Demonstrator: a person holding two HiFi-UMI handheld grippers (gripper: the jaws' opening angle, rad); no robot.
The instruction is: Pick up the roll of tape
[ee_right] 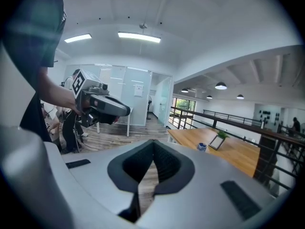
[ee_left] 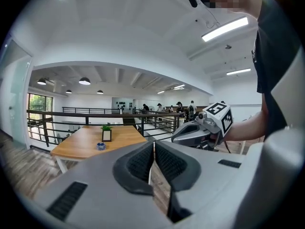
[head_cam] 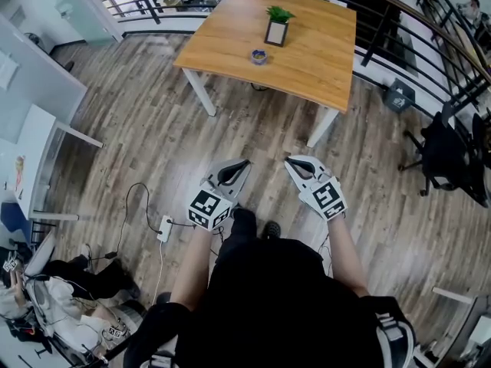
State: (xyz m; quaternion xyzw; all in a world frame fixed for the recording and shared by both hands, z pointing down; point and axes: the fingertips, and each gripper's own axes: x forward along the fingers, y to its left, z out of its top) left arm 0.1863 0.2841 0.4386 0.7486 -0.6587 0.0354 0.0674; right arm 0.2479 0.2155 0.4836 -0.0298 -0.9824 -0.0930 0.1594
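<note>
1. The tape [head_cam: 259, 56] is the small blue thing on the tabletop [head_cam: 307, 67], in the upper middle of the head view. It looks round, but it is too small to tell how it lies.
2. The left claw [head_cam: 242, 164] and the right claw [head_cam: 291, 162] are side by side in the middle of that view, over the floor [head_cam: 138, 144]. Both point up the frame, toward the tabletop.
3. Both claws are closed tight with nothing in them.
4. The tape is well apart from both claws, straight up the frame from the gap between them. Neither claw looks clearly nearer.
5. I think the person must first walk to the tabletop, then open one claw.
6. A plant [head_cam: 278, 23] stands near the tape, just above and right of it. A claw should come in from the near side so it does not bump the plant.
7. Only bare floor lies between the claws and the tabletop.
8. A cord [head_cam: 146, 205] is at the lower left and a chair [head_cam: 445, 156] is at the right, both out of the way.
</note>
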